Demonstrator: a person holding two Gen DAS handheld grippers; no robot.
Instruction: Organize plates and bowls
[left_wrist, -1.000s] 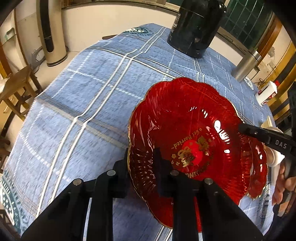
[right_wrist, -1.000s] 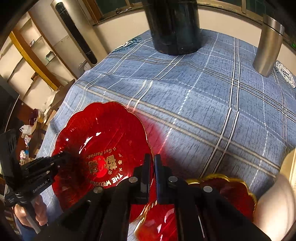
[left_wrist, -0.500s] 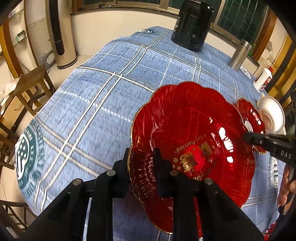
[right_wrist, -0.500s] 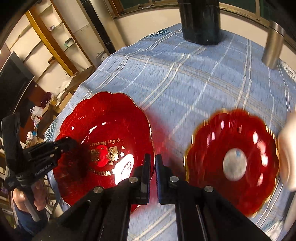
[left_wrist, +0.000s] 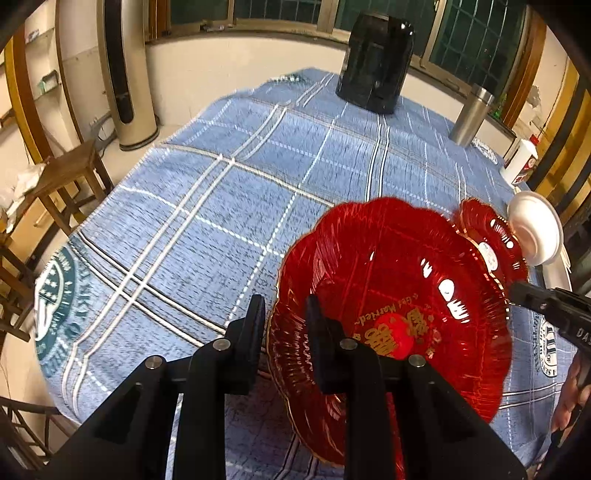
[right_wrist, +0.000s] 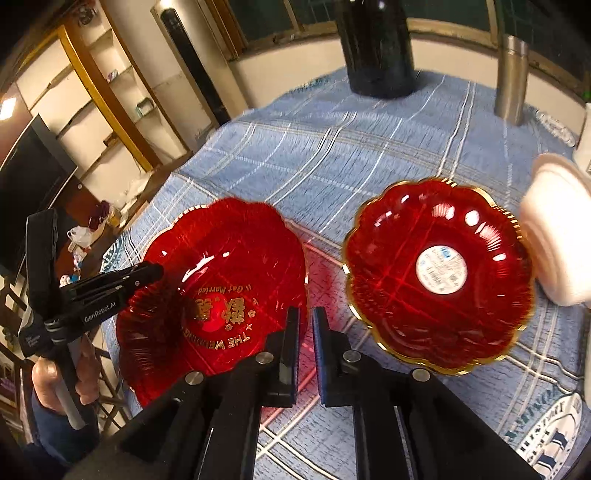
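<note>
Two red scalloped plates sit over the blue checked bench. One, the lettered plate, hangs above the cloth, its rim pinched by the left tool on one edge and the right tool opposite. Beside it on the cloth lies the stickered plate, with a white bowl just beyond.

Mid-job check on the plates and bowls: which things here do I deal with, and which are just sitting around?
For the job:
- red printed plate, gripped by both grippers
- second red plate with a white sticker
- white bowl

Just there:
- black appliance
- steel flask
- white bottle
- checked tablecloth
</note>
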